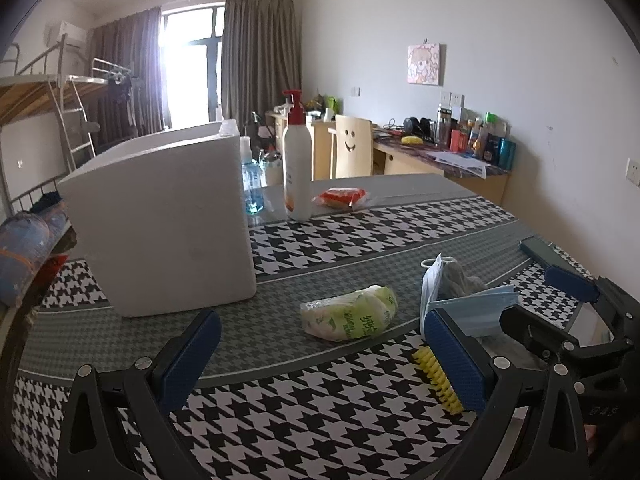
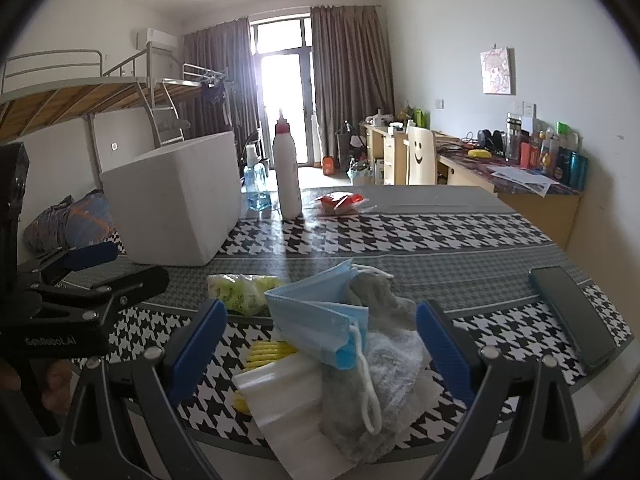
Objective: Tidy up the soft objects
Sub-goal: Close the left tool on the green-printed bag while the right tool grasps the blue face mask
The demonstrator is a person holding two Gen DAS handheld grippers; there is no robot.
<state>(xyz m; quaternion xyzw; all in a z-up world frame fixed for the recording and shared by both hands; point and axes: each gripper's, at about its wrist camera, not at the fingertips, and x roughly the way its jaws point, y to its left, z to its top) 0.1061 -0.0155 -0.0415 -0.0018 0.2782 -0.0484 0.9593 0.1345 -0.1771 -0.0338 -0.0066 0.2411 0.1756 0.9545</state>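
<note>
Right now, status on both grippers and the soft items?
Left gripper open, empty. Right gripper open over blue face masks on grey cloth. Green tissue pack loose. White foam box unobstructed.

one foam box (image 1: 160, 224), two bottles (image 1: 297, 160), one blue mask (image 2: 320, 316), one green packet (image 1: 348, 314), one phone (image 2: 572, 316)

Tabletop (image 1: 344, 240): black-and-white houndstooth bands alternating with grey fine-check bands. Foam box (image 1: 168, 224): plain white. Pump bottle (image 1: 297, 160): white body, red pump, orange label print. Small bottle (image 1: 252, 188): clear with blue liquid. Far packet (image 1: 340, 197): red-orange. Tissue pack (image 1: 348, 314): pale yellow-green with green print. Face masks (image 2: 316, 316): light blue, white ear loops. Cloth (image 2: 380, 296): grey. Brush bristles (image 1: 438, 380): yellow. Phone (image 2: 572, 312): dark. Finger pads (image 1: 192, 356): blue on black frames.
</note>
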